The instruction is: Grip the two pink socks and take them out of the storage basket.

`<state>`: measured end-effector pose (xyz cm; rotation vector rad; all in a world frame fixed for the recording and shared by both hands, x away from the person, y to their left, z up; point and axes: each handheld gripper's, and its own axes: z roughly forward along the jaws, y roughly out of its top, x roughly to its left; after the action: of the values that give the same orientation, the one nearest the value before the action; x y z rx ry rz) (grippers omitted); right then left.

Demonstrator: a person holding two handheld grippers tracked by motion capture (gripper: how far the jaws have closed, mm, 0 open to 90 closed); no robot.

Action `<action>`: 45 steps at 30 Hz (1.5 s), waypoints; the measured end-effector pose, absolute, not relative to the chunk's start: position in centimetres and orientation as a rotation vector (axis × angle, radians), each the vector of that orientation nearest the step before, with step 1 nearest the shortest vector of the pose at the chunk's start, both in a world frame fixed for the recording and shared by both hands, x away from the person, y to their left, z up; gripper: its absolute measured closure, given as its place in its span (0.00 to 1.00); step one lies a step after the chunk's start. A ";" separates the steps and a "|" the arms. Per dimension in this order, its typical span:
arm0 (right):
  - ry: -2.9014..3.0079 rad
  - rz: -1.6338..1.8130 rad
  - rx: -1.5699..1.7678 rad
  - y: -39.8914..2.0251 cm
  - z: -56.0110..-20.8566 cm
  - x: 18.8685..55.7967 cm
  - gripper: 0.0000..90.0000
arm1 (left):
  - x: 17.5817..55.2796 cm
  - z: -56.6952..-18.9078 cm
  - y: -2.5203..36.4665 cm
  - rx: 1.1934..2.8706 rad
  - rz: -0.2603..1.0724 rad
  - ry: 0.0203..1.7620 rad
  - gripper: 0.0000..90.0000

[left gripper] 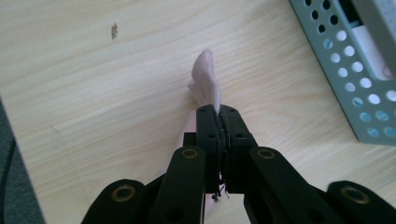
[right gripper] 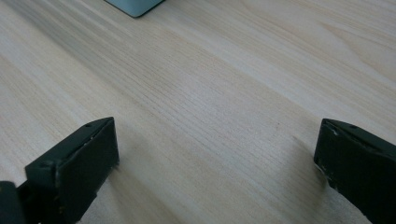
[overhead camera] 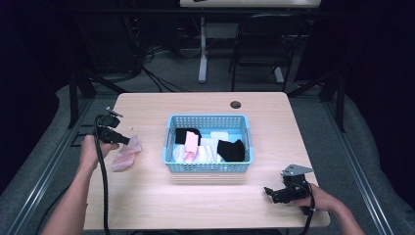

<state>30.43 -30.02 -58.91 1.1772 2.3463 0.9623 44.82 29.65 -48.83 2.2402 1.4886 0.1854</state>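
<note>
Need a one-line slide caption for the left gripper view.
Left claw shut on a pale pink sock over the wooden table, blue basket at the right edge.

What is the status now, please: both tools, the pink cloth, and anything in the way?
Left tool shut on pink cloth, cloth on table. Right tool open, nothing between. Blue basket apart from the cloth, path clear.

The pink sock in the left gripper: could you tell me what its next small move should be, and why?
Probably open the jaws and let go. The left gripper is shut on the pink sock, which already lies on the table left of the blue basket. The right gripper rests open, far off.
</note>
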 end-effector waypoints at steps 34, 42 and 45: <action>2.346 0.962 1.177 -30.0 -58.9 30.4 0.00 | 44.5 -43.3 21.0 2.236 0.217 1.236 0.08; 2.347 0.962 1.177 -30.0 -58.9 30.4 0.00 | 45.2 -43.8 17.6 2.277 0.205 1.191 0.00; 2.346 0.962 1.177 -30.0 -58.9 30.4 0.00 | 45.4 -44.2 16.3 2.300 0.193 1.168 0.00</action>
<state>30.43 -30.03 -58.91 1.1772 2.3464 0.9620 45.35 16.26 -44.22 2.2997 1.1681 0.1933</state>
